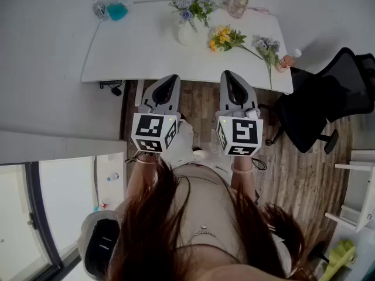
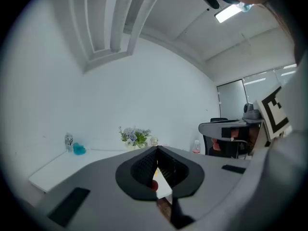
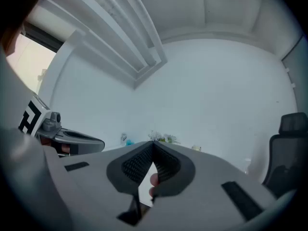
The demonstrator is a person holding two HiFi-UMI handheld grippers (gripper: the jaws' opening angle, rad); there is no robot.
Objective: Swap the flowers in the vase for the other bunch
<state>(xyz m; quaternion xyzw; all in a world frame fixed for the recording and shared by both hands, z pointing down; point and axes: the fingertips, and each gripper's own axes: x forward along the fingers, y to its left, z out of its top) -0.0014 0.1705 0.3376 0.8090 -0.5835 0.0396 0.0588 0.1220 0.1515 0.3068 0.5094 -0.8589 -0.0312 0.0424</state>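
I held my left gripper (image 1: 170, 79) and right gripper (image 1: 229, 76) pressed together, empty, near the table (image 1: 135, 54). The vase (image 1: 186, 33) stood at twelve o'clock, the yellow bunch (image 1: 224, 38) at one.

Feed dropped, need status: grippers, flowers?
Left gripper, right gripper shut, empty, short of table. Purple flowers in vase; yellow bunch lying beside it. Nothing in the way.

Place: you are in an office room.
Desk: a long white table (image 1: 146, 54) stands against the plain white wall (image 2: 168, 95) ahead of you.
Seating: a black swivel chair (image 1: 316, 107) on castors sits to your right, by the table's end.
Floor: wood-look planks (image 1: 293, 174) lie under you.
Fittings: a ceiling light panel (image 2: 228, 13) and glazed partitions (image 2: 231, 100) are off to your right.
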